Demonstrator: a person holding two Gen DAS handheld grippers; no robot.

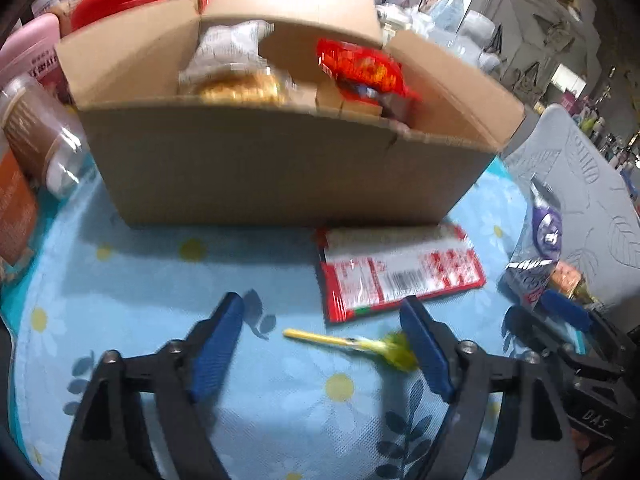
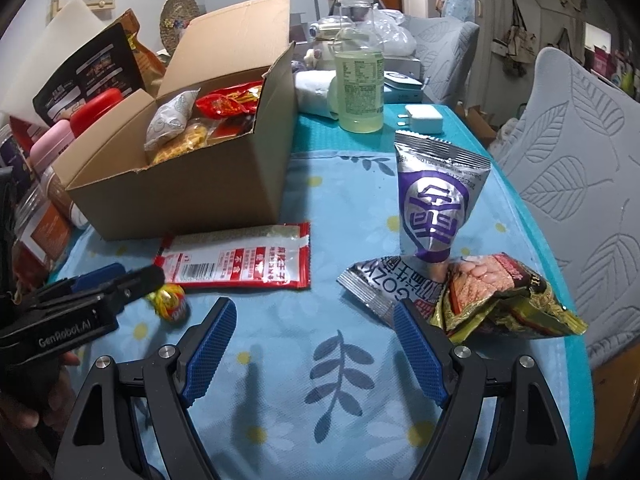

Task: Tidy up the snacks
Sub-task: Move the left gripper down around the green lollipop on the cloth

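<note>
An open cardboard box (image 1: 280,168) (image 2: 180,188) holds several snack packs. In front of it a red-and-white packet (image 1: 400,272) (image 2: 240,260) lies flat on the blue flowered cloth. A yellow lollipop (image 1: 360,346) (image 2: 172,304) lies on the cloth between the fingers of my left gripper (image 1: 320,302), which is open; its head is close to the right finger. My right gripper (image 2: 313,305) stands open over bare cloth, nothing between its fingers. To its right lie a purple-and-silver pouch (image 2: 436,200), a silver packet (image 2: 380,284) and a peanut packet (image 2: 500,300).
A plastic bottle (image 2: 360,80) and a white charger (image 2: 424,118) stand behind the box. Jars and bags (image 1: 40,132) crowd the table's left side. A grey padded chair (image 2: 580,160) stands at the right table edge.
</note>
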